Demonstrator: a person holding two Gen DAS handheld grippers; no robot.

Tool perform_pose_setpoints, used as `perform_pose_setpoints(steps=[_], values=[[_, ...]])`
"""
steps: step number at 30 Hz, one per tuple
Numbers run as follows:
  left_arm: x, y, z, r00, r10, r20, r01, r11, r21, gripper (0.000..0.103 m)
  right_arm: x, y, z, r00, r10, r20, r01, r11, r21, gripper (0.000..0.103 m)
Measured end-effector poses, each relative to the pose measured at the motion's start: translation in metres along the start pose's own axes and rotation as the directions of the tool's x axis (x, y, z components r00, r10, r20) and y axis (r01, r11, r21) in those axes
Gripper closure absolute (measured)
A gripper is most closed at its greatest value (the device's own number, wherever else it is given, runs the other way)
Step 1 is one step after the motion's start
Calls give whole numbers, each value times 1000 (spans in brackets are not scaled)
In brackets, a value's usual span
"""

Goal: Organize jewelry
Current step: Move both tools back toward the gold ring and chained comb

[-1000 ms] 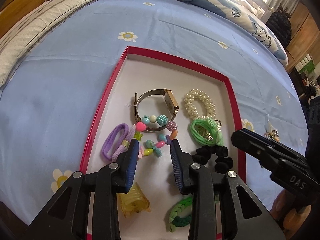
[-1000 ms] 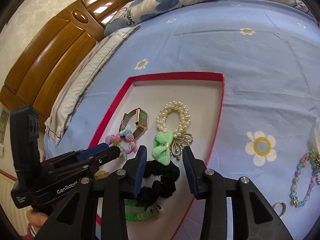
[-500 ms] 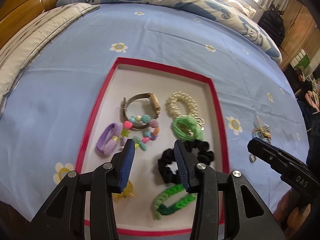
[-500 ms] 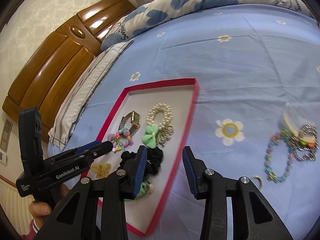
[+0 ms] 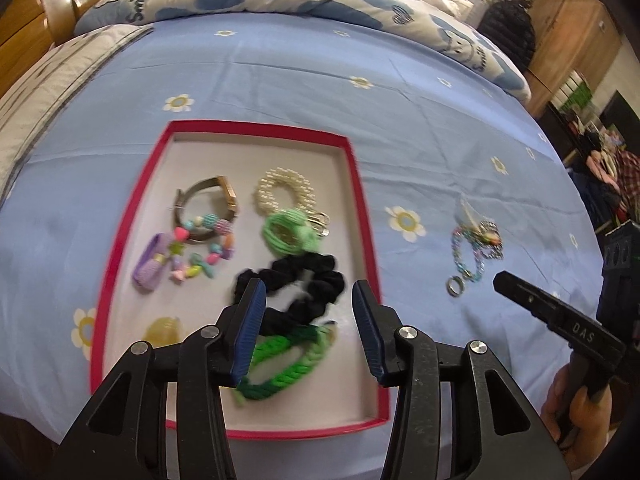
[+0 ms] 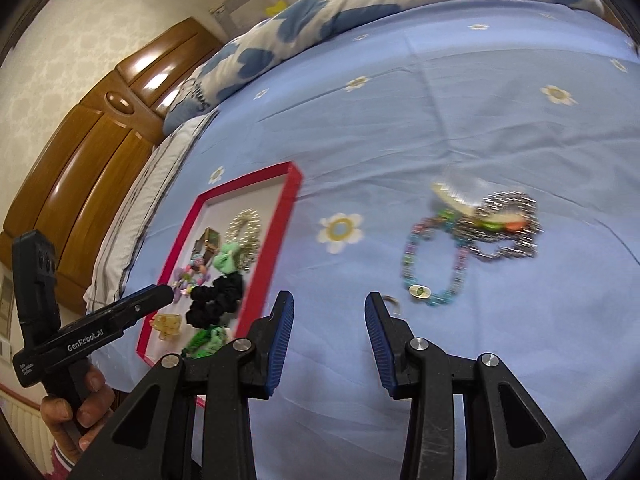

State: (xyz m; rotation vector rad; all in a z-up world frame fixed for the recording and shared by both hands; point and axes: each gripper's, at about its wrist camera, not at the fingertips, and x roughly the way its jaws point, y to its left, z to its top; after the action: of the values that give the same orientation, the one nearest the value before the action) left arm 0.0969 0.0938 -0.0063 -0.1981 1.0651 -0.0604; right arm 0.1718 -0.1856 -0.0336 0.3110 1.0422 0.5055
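1. On the blue flowered bed sheet [image 5: 304, 92] sits a red-rimmed tray [image 5: 120, 236] with a pale floor; it fills the centre-left of the left wrist view.
2. Tray contents: watch [image 5: 208, 204] and pearl bracelet [image 5: 286, 192] toward 12 o'clock, bright green hair tie [image 5: 290, 232] just below the pearls, pastel bead bracelet [image 5: 200, 248] touching the watch, purple hair band [image 5: 150, 266] at 9 o'clock.
3. Black scrunchie [image 5: 308, 288] at tray centre; braided green band [image 5: 288, 364] toward 6 o'clock, touching the scrunchie; yellow claw clip [image 5: 164, 330] at 7 o'clock, blurred.
4. Left hand-held gripper [image 5: 308, 328] hovers above the scrunchie and the green band, jaws opening, partly spread, nothing pinched between the pads.
5. Loose jewelry pile [image 6: 480, 224] lies on the sheet well apart from the tray, at 3 o'clock of it: a chain tangle, a pastel bead necklace [image 6: 432, 264], blurred.
6. Small ring [image 5: 456, 287] on the sheet at 6 o'clock of the pile.
7. Right hand-held gripper [image 6: 330, 340] hangs over bare sheet between tray and pile, jaws partly spread, empty.
8. A hand [image 6: 76, 404] grips the left tool's handle at 8 o'clock of the right wrist view.
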Motion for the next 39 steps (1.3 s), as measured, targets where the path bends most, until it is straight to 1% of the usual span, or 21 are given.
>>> perform_pose_setpoints(steps=[7,15,25,28,33,36,39], values=[[6,-32,-4,999,-36,-25,38,998,55,60,-18,-38,-6,998,-48,31,45,996,71,63],[19,-69,-5,996,-70,-59,77,989,123,60,-25,-73,0,993,-105,62,97,988,124,63],[51,-110,-5,986,-109,-127,132,972,194,60,-10,-93,18,986,-160,54,154,983,101,63],[62,-121,-4,983,-108,-146,139,967,215,60,-6,-96,24,983,-176,51,171,982,80,63],[80,-135,-3,979,-106,-174,147,959,243,60,9,-101,32,980,-197,24,195,979,55,63],[92,-142,-3,975,-94,-199,145,956,255,60,18,-104,33,981,-195,4,194,980,48,63],[105,-146,-7,969,-96,-227,155,953,259,60,23,-103,32,978,-207,7,207,978,25,62]])
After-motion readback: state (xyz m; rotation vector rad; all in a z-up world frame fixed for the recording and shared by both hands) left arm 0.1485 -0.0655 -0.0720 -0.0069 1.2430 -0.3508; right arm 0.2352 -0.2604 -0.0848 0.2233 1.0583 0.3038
